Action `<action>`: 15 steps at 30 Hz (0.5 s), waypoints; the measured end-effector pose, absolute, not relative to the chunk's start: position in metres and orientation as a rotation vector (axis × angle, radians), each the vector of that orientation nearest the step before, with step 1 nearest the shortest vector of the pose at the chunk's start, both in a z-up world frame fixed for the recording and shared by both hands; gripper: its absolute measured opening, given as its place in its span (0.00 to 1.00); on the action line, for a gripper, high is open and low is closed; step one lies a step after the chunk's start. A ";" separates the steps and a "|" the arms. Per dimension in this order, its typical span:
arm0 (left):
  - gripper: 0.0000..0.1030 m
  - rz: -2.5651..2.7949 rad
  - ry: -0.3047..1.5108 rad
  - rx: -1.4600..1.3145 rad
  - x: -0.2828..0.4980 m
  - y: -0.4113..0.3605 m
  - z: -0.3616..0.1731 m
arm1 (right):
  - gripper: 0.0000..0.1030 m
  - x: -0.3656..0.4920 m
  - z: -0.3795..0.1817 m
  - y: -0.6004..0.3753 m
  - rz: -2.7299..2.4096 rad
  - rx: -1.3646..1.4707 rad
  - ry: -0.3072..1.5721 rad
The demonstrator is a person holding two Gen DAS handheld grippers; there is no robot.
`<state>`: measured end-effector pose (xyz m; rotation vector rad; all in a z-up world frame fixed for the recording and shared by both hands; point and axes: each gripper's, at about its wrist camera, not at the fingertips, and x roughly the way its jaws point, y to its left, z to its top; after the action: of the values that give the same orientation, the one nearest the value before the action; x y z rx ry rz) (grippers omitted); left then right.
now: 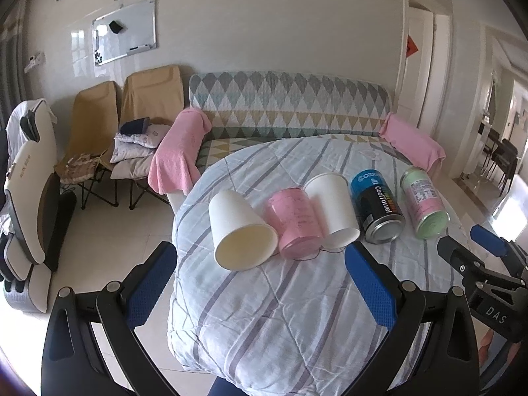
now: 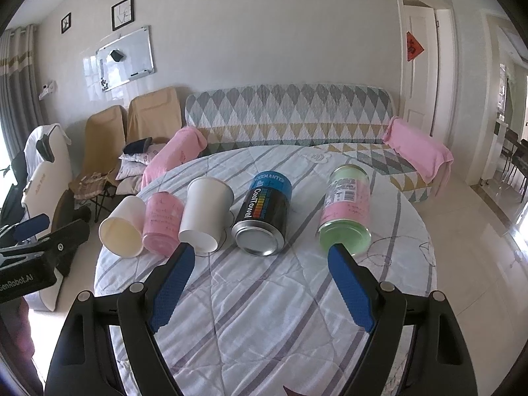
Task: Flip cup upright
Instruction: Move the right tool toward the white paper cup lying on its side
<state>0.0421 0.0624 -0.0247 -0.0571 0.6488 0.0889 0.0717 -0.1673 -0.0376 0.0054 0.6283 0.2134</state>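
Left wrist view has the nearest white paper cup [image 1: 239, 227] lying on its side on the striped quilt [image 1: 280, 313], its open mouth turned toward the camera and its base pointing away. It sits at the left end of a row of five containers, all on their sides. Touching its right flank is a pink can [image 1: 297, 222], and against that lies a second white paper cup [image 1: 331, 211] with its closed base toward the camera. Next comes a blue and black CoolTowel can [image 1: 378, 206], then, a little apart, a green and pink can [image 1: 424, 203]. The left gripper [image 1: 260, 283] hovers over the near edge of the quilt with its blue-padded fingers spread wide and nothing between them, short of the first cup. From the right wrist view, the right gripper [image 2: 260, 288] is likewise spread and empty, facing the CoolTowel can [image 2: 264, 211], with the green and pink can [image 2: 346, 213] just beyond its right finger. Behind the quilt stands a sofa [image 1: 290, 105] in a diamond-patterned cover, with pink towels [image 1: 180, 151] draped over its arms, folding chairs [image 1: 132, 122] to its left and a whiteboard [image 1: 125, 31] on the wall.
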 end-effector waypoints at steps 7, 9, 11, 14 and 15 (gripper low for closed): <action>1.00 0.093 0.664 -0.058 0.045 0.070 -0.029 | 0.82 0.077 -0.041 -0.163 0.222 0.004 0.645; 1.00 0.094 0.667 -0.056 0.045 0.069 -0.030 | 0.82 0.078 -0.042 -0.162 0.224 0.005 0.647; 1.00 0.091 0.670 -0.057 0.045 0.070 -0.030 | 0.82 0.078 -0.044 -0.160 0.227 0.006 0.652; 1.00 0.090 0.673 -0.052 0.046 0.070 -0.030 | 0.82 0.081 -0.047 -0.158 0.239 0.013 0.664; 1.00 0.091 0.675 -0.050 0.046 0.071 -0.030 | 0.82 0.082 -0.049 -0.157 0.242 0.016 0.667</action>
<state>0.0462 0.0708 -0.0302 -0.0499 0.6749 0.0909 0.0818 -0.1567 -0.0486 0.0159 0.6669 0.2417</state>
